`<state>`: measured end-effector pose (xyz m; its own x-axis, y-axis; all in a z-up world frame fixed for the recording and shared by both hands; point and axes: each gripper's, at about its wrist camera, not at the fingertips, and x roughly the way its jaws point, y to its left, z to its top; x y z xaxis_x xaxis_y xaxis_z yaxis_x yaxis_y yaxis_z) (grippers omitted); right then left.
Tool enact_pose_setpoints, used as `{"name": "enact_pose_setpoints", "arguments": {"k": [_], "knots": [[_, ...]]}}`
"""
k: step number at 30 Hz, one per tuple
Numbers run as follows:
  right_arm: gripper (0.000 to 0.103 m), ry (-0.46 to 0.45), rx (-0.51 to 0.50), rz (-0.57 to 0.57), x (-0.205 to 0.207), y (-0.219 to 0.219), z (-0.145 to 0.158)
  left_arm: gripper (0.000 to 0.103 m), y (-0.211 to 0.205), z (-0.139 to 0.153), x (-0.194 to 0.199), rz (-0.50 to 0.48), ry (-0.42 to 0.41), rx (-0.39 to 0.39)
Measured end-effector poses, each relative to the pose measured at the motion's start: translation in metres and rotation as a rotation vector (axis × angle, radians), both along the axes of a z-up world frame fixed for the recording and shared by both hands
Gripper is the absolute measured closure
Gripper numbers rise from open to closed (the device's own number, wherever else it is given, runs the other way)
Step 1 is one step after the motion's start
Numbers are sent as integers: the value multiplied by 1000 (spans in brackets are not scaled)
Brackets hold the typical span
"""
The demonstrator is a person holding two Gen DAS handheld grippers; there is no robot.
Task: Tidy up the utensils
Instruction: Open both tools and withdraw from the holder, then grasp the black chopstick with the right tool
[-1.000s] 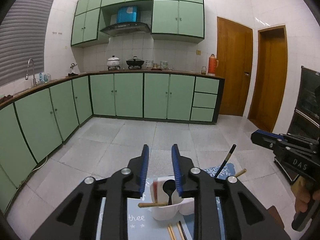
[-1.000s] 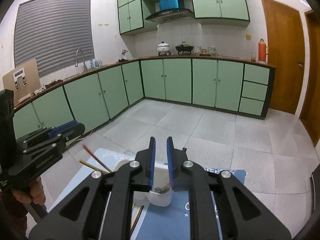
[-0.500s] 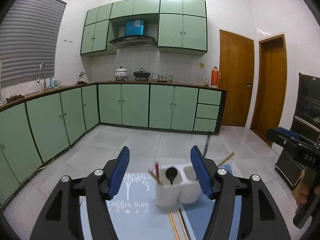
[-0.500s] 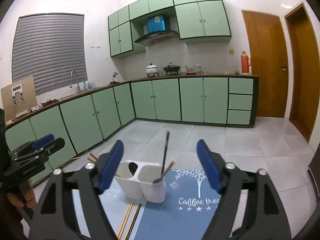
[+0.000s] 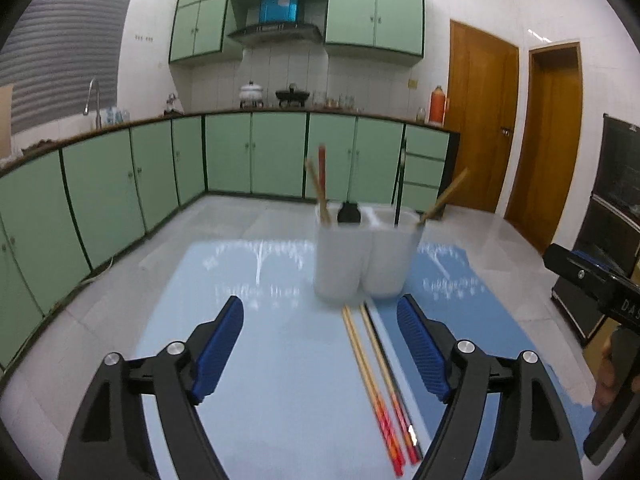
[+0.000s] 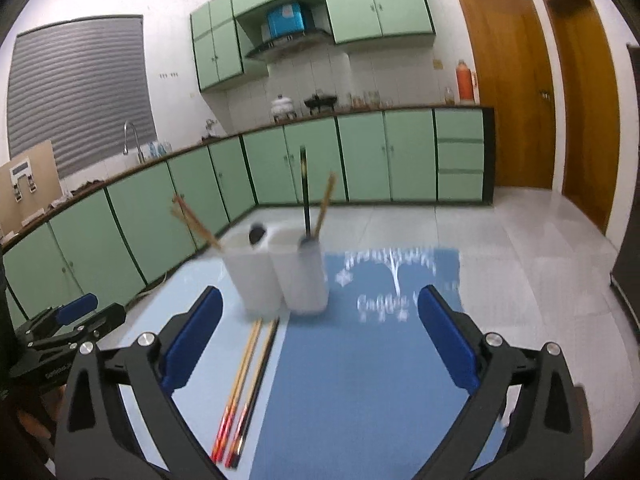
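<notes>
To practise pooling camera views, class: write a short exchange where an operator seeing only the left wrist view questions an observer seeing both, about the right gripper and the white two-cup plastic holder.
Operator: The right gripper is mostly outside my view. Are its fingers open?
Observer: Yes, its blue-padded fingers are spread wide, holding nothing.
Operator: Is the thin dark line in the white two-cup plastic holder a utensil?
Observer: Yes, a black chopstick, standing nearly upright in its right-hand cup.

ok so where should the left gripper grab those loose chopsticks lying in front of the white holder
Grip the chopsticks around mid-shaft, coming straight down from above with the left gripper turned so its jaws close across their width. They lie flat on the mat, side by side, tips toward the white holder, so only their long sides offer a hold.
</notes>
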<state>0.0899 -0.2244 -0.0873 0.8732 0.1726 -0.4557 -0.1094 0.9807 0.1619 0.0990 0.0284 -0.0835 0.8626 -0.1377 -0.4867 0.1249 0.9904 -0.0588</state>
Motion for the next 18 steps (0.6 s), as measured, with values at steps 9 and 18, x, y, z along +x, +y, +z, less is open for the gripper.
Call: {"name": "enact_pose_setpoints", "arguments": {"k": [9,18], "knots": [[8,66,-38,24,-24,32,-52,25,1,-53,-23,13,74,34],[11,142,-102,84,-39,60,-86,25,11,-75,-33,42,147,38]]}}
